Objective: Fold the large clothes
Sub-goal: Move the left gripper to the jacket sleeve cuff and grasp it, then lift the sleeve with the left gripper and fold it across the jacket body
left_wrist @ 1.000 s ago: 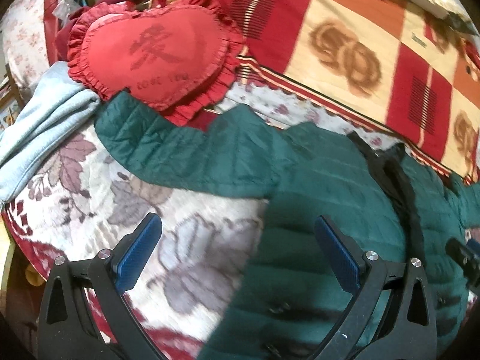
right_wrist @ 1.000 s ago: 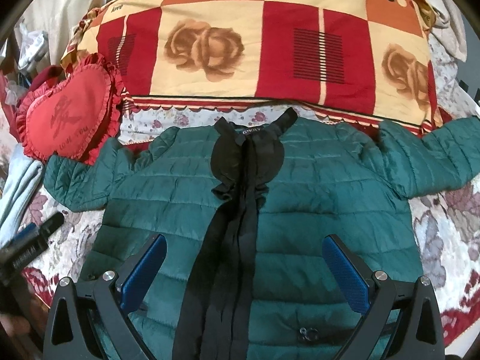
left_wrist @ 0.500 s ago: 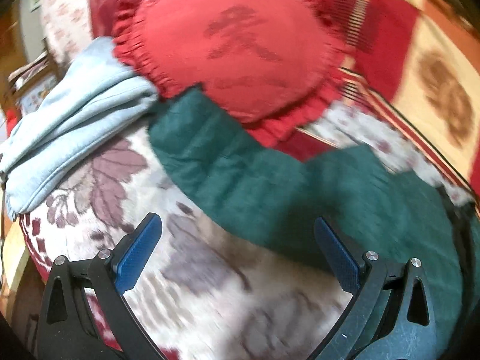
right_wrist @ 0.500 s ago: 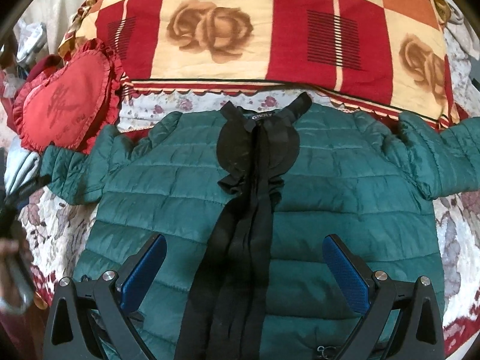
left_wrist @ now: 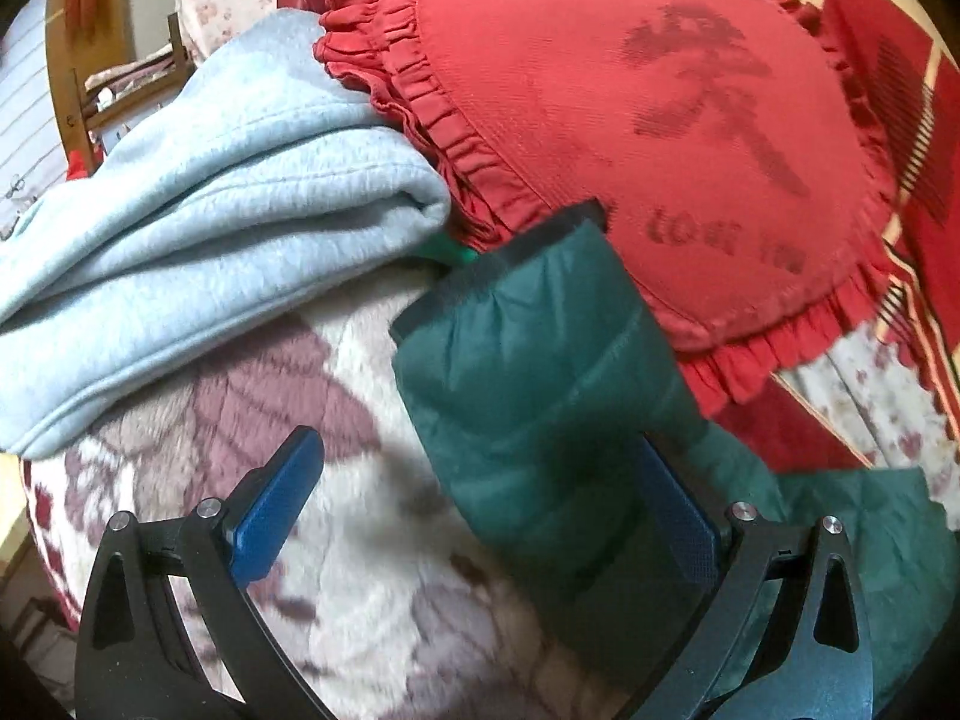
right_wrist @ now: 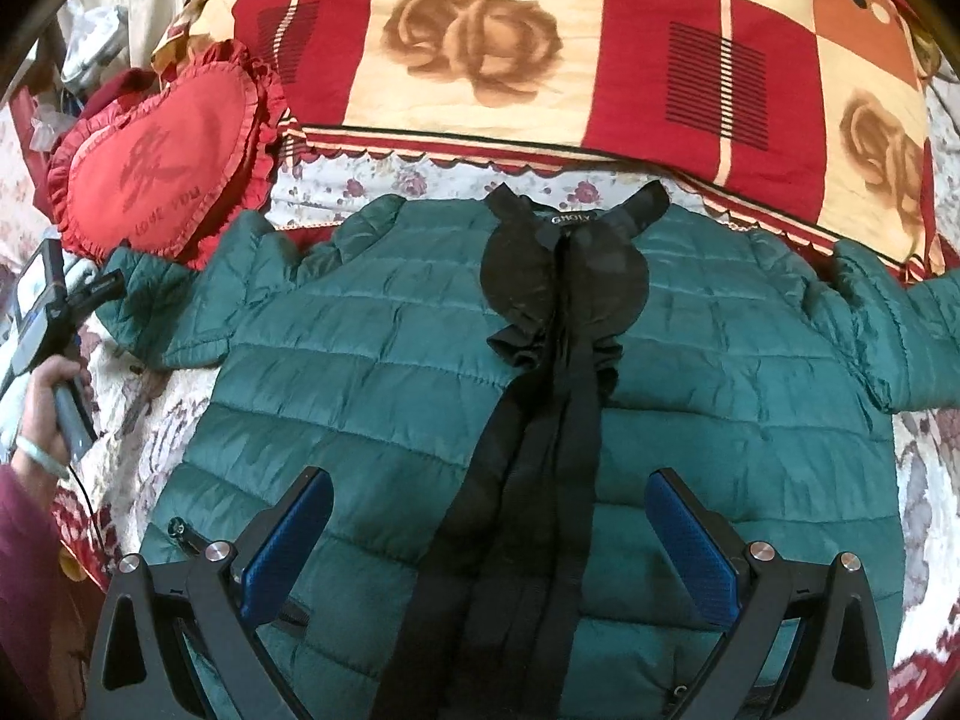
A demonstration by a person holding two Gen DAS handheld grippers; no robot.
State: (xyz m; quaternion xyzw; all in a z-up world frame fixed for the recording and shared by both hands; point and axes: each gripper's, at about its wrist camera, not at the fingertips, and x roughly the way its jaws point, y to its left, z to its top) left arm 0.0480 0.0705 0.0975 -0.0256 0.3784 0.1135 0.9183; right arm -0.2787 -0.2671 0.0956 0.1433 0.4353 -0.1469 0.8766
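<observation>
Showing matte black plastic frames on the left gripper [left_wrist: 480, 516] and the right gripper [right_wrist: 489, 531], each with triangular cut-outs near the base. Carrying flat blue pads [left_wrist: 277, 507] with a fine grid texture on the inner faces. Wearing round silver screws [right_wrist: 216, 551] at the finger joints. Exposing bare skin on the left hand [right_wrist: 51, 399], with a pale green bracelet [right_wrist: 36, 455] at the wrist. Trailing a dark maroon sleeve [right_wrist: 24, 588] and a thin black cable [right_wrist: 84, 495].

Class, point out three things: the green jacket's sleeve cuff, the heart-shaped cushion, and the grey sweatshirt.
sleeve cuff [left_wrist: 510, 276], left wrist view, dark edge band
heart-shaped cushion [left_wrist: 600, 120], left wrist view, red face
grey sweatshirt [left_wrist: 198, 228], left wrist view, folded body
</observation>
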